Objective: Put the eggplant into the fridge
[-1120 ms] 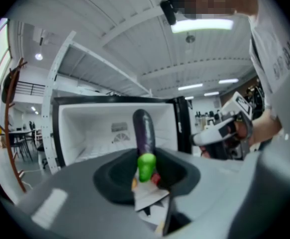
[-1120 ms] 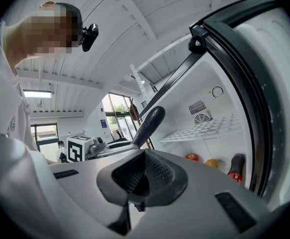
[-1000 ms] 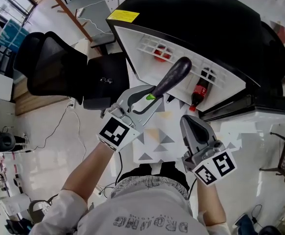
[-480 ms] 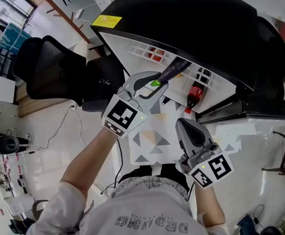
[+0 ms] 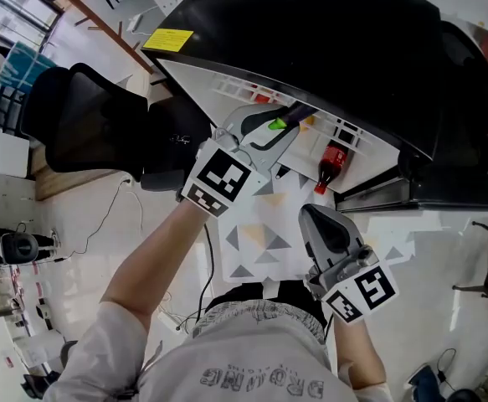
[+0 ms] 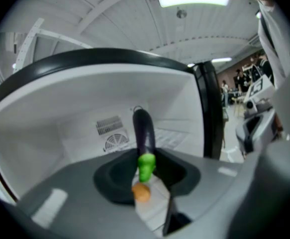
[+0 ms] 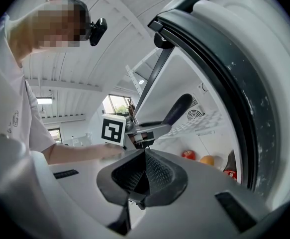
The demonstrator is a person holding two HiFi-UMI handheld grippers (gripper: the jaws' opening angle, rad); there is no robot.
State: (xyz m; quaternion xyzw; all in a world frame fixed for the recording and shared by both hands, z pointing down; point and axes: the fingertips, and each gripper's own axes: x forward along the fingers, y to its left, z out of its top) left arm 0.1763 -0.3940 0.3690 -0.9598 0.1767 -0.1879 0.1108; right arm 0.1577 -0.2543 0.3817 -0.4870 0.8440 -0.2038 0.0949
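Note:
A dark purple eggplant (image 6: 144,131) with a green stem (image 6: 145,165) is held at its stem end by my left gripper (image 6: 145,176), which is shut on it. In the head view the left gripper (image 5: 277,126) reaches into the open fridge (image 5: 310,40). Only the stem end of the eggplant (image 5: 295,114) shows there; the rest is hidden under the fridge's black top. The right gripper view shows the eggplant (image 7: 177,109) slanting up in front of the white fridge interior (image 7: 204,83). My right gripper (image 5: 327,224) hangs back, shut and empty.
A cola bottle (image 5: 334,161) and a red item (image 5: 264,99) sit in white racks at the fridge's front. Red and orange fruits (image 7: 188,155) lie low inside. A black office chair (image 5: 93,115) stands to the left. A patterned mat (image 5: 264,241) lies on the floor.
My left gripper has carried the eggplant forward into the fridge opening, so most of it is now hidden under the black top. The right gripper has hardly moved.

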